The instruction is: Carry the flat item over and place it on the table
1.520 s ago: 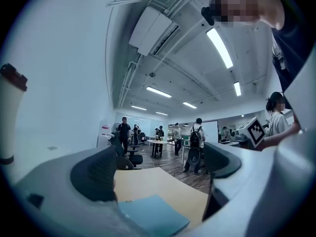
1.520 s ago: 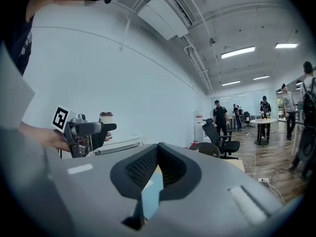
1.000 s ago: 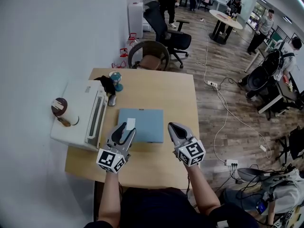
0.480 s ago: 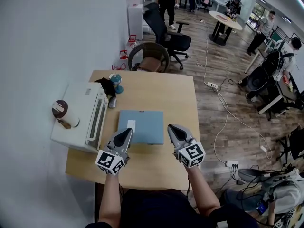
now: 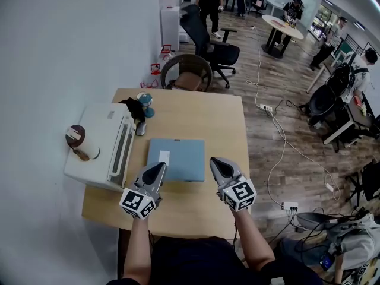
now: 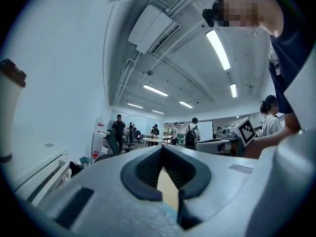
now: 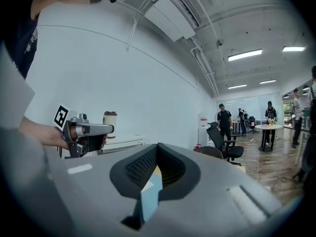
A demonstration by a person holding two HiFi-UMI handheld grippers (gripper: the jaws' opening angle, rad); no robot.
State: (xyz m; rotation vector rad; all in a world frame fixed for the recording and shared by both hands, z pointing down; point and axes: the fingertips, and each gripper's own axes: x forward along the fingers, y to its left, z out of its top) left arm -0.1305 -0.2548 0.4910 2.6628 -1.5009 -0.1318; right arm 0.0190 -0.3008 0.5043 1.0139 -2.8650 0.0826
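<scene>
Left tool (image 5: 158, 166) has snapped shut since a second ago, jaws now pressed together. Right tool (image 5: 217, 161) hasn't budged, jaws together as well. The slab (image 5: 184, 153) lies flat mid-worktop (image 5: 196, 108), just beyond both tips. It's blue-grey, thin and rectangular, with a white label (image 5: 164, 157) by its near left corner, print too small to read.

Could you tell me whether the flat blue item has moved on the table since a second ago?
No. The flat blue item sits just as far from the white printer as before.
</scene>
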